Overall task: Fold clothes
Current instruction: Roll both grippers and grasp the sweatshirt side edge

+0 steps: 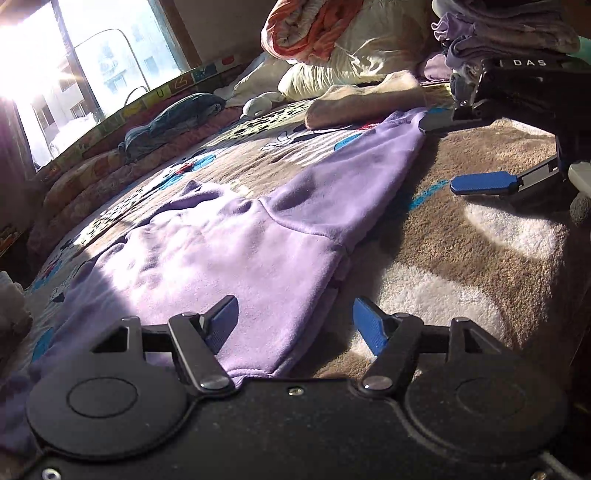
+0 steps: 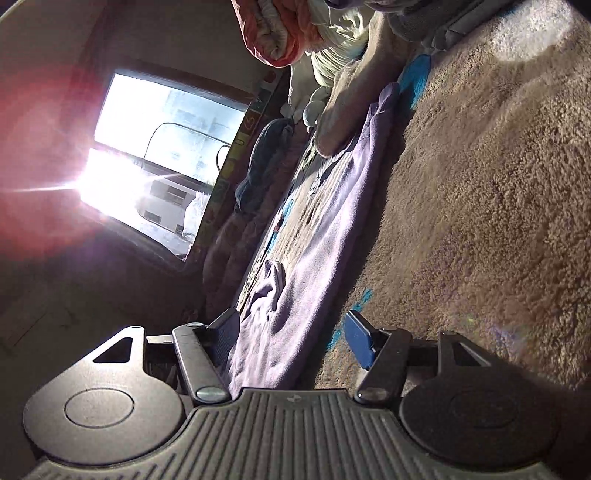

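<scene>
Left wrist view: my left claw (image 1: 293, 325) hangs low over the bed, its blue fingers spread wide, with the near edge of the purple garment (image 1: 236, 243) lying between them and nothing pinched. The garment is spread nearly flat on the brown patterned blanket (image 1: 461, 258), running from my claw away toward the far right, where my right claw (image 1: 450, 151) sits at its far end. That claw is wide too; one finger reaches the cloth's far corner, though I cannot tell whether it touches.

From the right wrist view, my right claw (image 2: 291, 336) is just as wide, with the purple garment (image 2: 325, 229) between its fingers, loose, and a small rumple on the cloth's left side.

I judge the garment soft, light and limp, a fleecy knit that will sag and drag on the fuzzy blanket rather than slide. It should not slip from a firm pinch, but a shallow bite may catch only the top layer. I would take hold at the edge seams, one claw at each end of the right-hand side, biting through all layers.

A pile of bedding (image 1: 332, 40) and folded clothes (image 1: 509, 33) sit at the far side, well apart.
</scene>
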{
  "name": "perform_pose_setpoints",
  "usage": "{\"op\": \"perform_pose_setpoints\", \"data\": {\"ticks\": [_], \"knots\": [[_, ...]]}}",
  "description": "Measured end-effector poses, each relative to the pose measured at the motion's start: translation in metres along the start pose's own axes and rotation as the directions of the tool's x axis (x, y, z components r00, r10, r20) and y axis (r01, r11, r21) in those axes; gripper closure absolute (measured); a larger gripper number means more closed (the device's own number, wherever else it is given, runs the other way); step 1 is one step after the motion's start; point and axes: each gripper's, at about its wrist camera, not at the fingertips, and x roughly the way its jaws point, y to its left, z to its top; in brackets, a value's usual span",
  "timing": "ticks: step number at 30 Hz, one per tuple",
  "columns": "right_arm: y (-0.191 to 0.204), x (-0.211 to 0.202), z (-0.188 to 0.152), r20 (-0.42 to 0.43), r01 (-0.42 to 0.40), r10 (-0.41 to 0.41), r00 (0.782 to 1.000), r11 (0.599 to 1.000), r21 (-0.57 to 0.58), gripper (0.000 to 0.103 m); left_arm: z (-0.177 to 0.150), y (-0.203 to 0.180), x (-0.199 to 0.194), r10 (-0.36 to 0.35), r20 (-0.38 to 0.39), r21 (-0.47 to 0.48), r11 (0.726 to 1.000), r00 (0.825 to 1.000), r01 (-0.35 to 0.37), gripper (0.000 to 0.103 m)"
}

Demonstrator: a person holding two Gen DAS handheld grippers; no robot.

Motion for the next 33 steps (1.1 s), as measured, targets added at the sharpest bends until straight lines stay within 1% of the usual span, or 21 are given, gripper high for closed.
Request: {"op": "perform_pose_setpoints", "data": {"ticks": [2,4,8,11,14,18,20,24,27,29,30,33], "knots": [[-0.006,-0.004,0.012,0.026,-0.024,0.023,0.999,0.999,0.038,0.033,0.008,-0.011,0.008,-0.002,-0.001,0.056,0.998,1.000,0.002,0.034],[-0.013,-0.008,0.022,0.054,-0.044,0.040,0.998,0.996,0.079,0.032,0.015,-0.024,0.017,0.019,0.007,0.124,0.992,1.000,-0.020,0.035],[-0.033,-0.016,0.045,0.122,-0.084,0.064,0.990,0.981,0.173,0.031,0.031,-0.046,0.038,0.059,0.024,0.253,0.965,0.998,-0.063,0.035],[-0.042,-0.018,0.054,0.151,-0.104,0.073,0.986,0.973,0.206,0.030,0.047,-0.063,0.056,0.096,0.042,0.334,0.937,0.994,-0.105,0.035],[-0.052,-0.019,0.057,0.184,-0.141,0.094,0.978,0.955,0.260,0.030,0.062,-0.079,0.076,0.132,0.066,0.401,0.904,0.989,-0.147,0.035],[-0.062,-0.023,0.063,0.240,-0.173,0.100,0.966,0.936,0.306,0.030,0.081,-0.102,0.099,0.158,0.099,0.475,0.860,0.982,-0.186,0.036],[-0.067,-0.025,0.066,0.269,-0.184,0.096,0.958,0.928,0.324,0.030,0.089,-0.112,0.111,0.157,0.108,0.506,0.841,0.982,-0.191,0.042],[-0.081,-0.031,0.068,0.328,-0.228,0.104,0.939,0.902,0.368,0.031,0.105,-0.128,0.132,0.152,0.124,0.551,0.811,0.981,-0.196,0.047],[-0.087,-0.033,0.068,0.377,-0.257,0.103,0.921,0.886,0.386,0.031,0.118,-0.139,0.146,0.152,0.132,0.580,0.790,0.979,-0.201,0.052],[-0.092,-0.033,0.069,0.411,-0.283,0.104,0.906,0.870,0.405,0.031,0.125,-0.145,0.153,0.152,0.133,0.594,0.779,0.979,-0.202,0.059],[-0.095,-0.033,0.069,0.421,-0.295,0.106,0.901,0.861,0.414,0.031,0.128,-0.150,0.158,0.154,0.134,0.602,0.772,0.979,-0.204,0.060],[-0.097,-0.029,0.070,0.431,-0.306,0.109,0.896,0.855,0.419,0.031,0.137,-0.158,0.170,0.161,0.136,0.621,0.755,0.977,-0.211,0.067]]}}
